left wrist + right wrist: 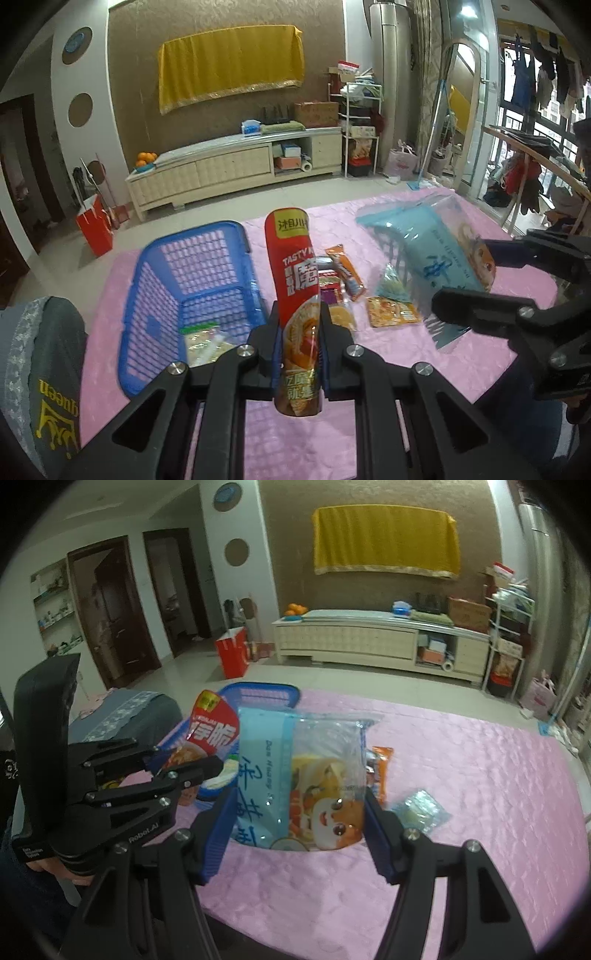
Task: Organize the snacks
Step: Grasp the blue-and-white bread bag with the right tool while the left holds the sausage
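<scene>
Left tongs [298, 334] are squeezed nearly shut on a tall red snack packet [295, 280], holding it upright above the pink desk [461, 369]. Just left of it sits a blue basket [155, 295] with one packet already lying inside. Between the two tongs, a few small snack packs [391, 314] lie loose on the desk. Over on the right, the right tongs [299, 834] stand a fair bit wider, clamped on a light blue bag [295, 775] with a cartoon face, lifted clear of the desk.
</scene>
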{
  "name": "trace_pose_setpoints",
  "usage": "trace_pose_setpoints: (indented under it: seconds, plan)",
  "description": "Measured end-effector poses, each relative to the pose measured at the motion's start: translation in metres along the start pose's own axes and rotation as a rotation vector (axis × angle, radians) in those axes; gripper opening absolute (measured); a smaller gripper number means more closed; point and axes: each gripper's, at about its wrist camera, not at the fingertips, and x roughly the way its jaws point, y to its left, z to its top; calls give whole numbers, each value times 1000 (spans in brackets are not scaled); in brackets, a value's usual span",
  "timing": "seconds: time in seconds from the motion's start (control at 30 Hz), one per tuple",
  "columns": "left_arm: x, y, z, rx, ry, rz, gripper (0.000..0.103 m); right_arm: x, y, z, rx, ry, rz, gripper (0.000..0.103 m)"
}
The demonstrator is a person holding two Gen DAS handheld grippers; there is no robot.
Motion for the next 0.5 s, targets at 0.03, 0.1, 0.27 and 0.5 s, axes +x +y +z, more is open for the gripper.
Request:
trace_pose_setpoints:
  seconds: [0.03,0.1,0.27,0.5]
  plan:
    - [-3,6,1,-2,-1,5,14,3,2,2,-2,1,8,69]
    - [-7,15,1,-4,-3,13,14,10,10,11,-17,1,19,69]
    - [-12,41,6,-6,2,41,14,25,25,27,-45,-10,50,69]
    - [-6,83,22,-36,8,47,14,51,39,55,-80,-20,75,69]
